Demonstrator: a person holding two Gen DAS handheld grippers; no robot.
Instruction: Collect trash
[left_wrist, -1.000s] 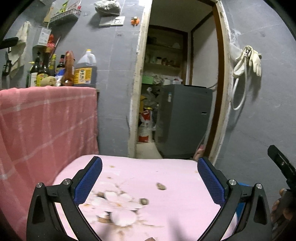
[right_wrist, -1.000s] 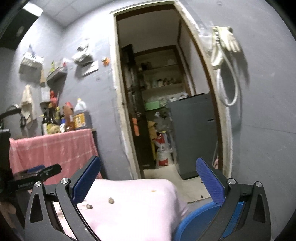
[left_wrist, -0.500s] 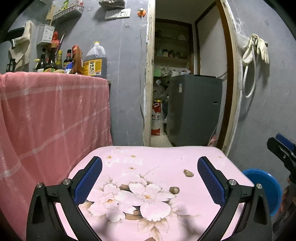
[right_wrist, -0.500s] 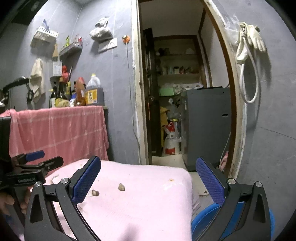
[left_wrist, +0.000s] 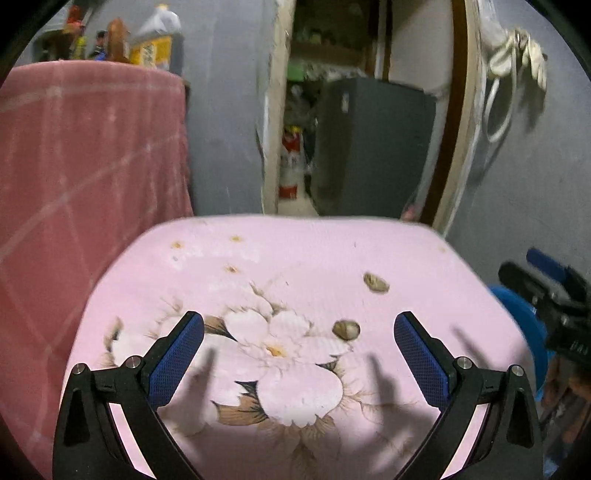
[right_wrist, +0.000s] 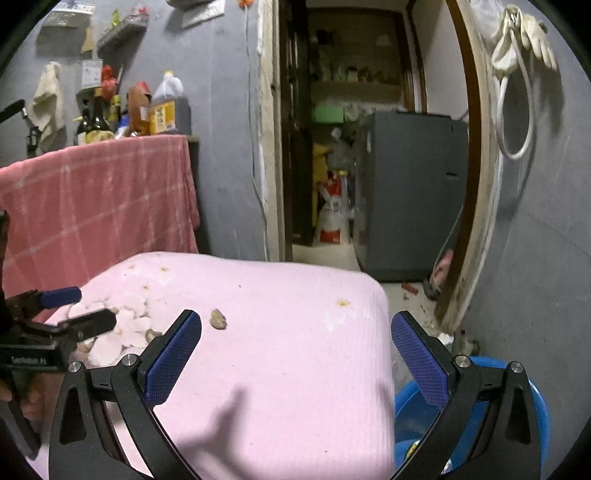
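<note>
Left gripper (left_wrist: 298, 338) hangs over the bench covered by a pink flower-printed cloth (left_wrist: 295, 258), jaws spread wide, holding nothing. Two small brownish scraps of trash lie on the cloth: the rounded scrap (left_wrist: 346, 329) sits between the blue pads, nearer the right one; the flatter scrap (left_wrist: 376, 283) lies beyond it, apart. Right gripper (right_wrist: 296, 341) is likewise wide open and empty, over the cloth's right part. A blue plastic basin (right_wrist: 410, 417) stands just beside the bench's right edge, lower down.
</note>
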